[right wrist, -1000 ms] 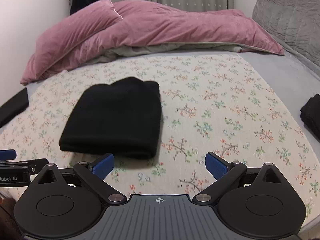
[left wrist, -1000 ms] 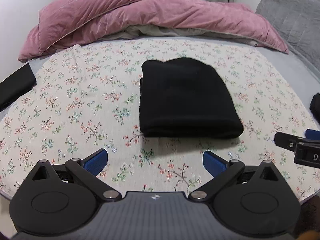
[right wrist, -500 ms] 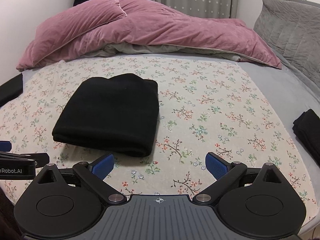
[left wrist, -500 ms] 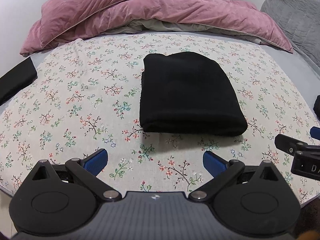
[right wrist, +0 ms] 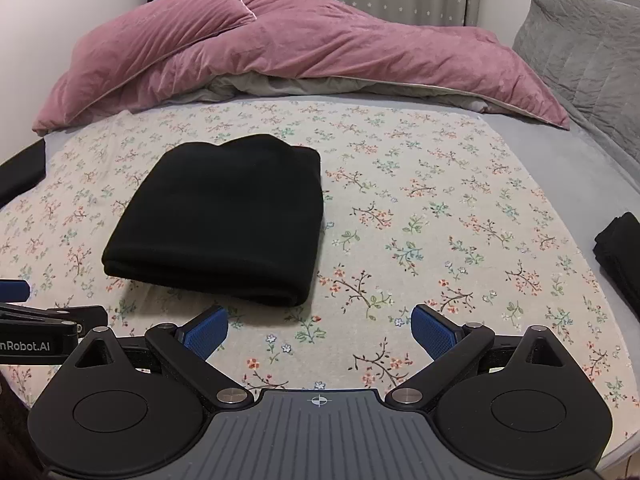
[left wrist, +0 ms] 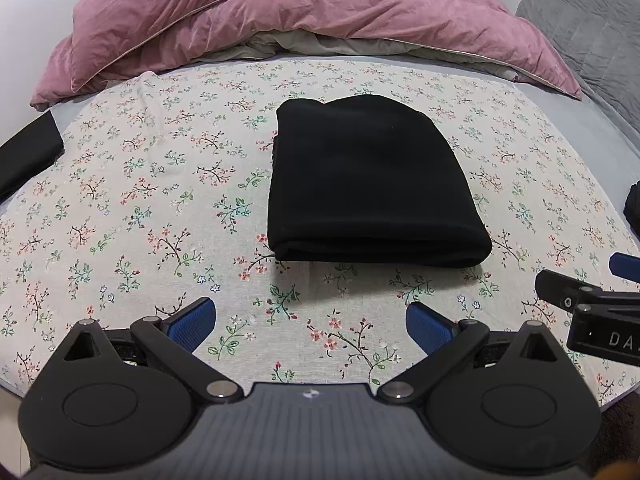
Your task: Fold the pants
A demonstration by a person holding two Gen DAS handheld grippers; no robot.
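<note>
Black pants lie folded into a neat rectangle on the floral sheet, with the thick folded edge toward me. They also show in the right wrist view, left of centre. My left gripper is open and empty, held above the sheet a little short of the pants' near edge. My right gripper is open and empty, in front of the pants' right corner. Each gripper shows at the edge of the other's view, the right one and the left one.
A pink duvet and pillow are piled at the back of the bed. A grey pillow stands at the right. Dark folded cloth lies at the left edge and another dark pile at the right edge.
Both grippers have risen and tilted slightly downward, so the bed appears lower and the pants nearer. The pants have not moved and both grippers stay open.
</note>
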